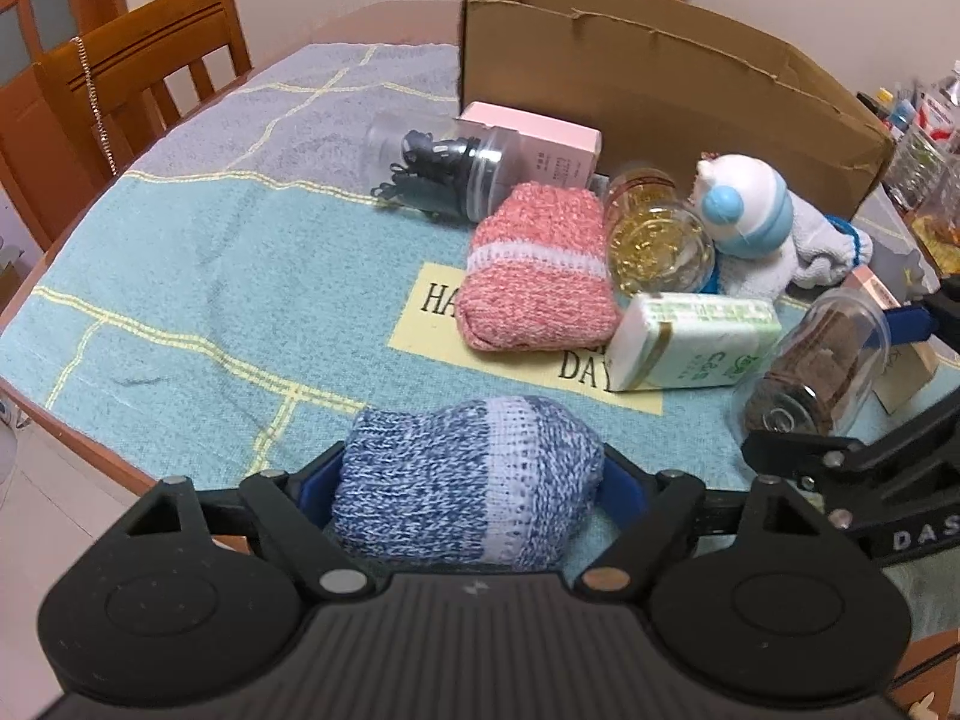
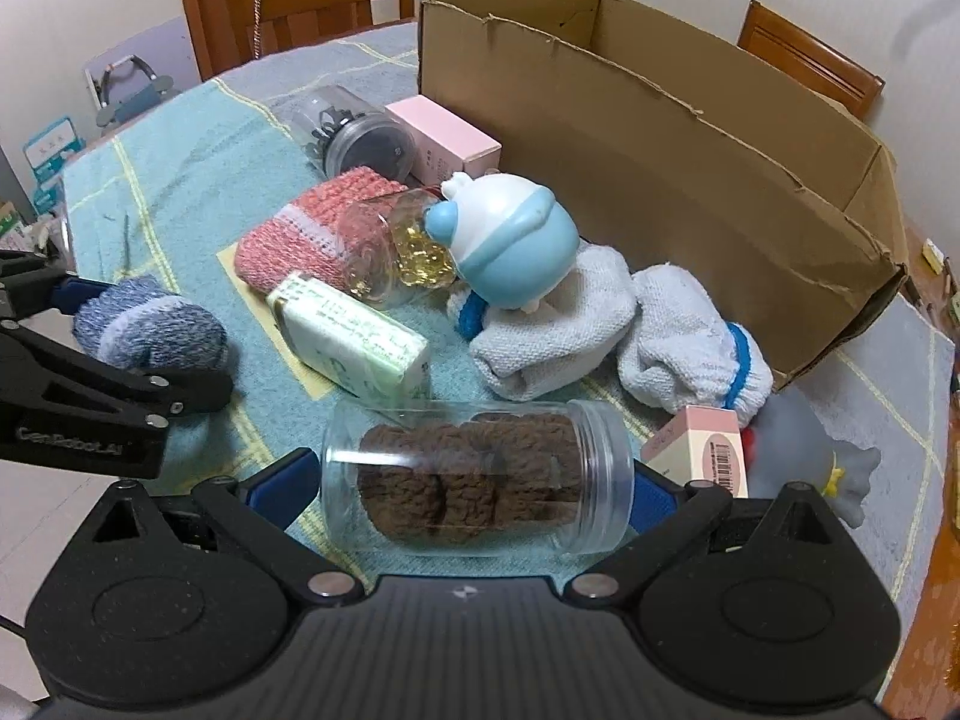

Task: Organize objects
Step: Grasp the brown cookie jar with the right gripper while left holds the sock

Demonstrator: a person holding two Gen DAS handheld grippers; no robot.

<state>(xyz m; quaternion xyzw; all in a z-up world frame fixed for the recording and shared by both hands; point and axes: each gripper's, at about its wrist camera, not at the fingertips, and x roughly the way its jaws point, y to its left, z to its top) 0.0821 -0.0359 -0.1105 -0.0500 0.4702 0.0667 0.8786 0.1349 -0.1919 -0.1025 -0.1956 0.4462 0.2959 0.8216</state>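
Behind clutter, cardboard box (image 2: pixel 690 138); left jaws grip blue sock (image 1: pixel 468 480), right a jar (image 2: pixel 480 474).

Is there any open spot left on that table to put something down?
Yes: the teal cloth left of the pink sock and hair-tie jar lies bare, out to the chairs. In front of the cardboard box, socks, jars, a toy and small boxes are packed tight.
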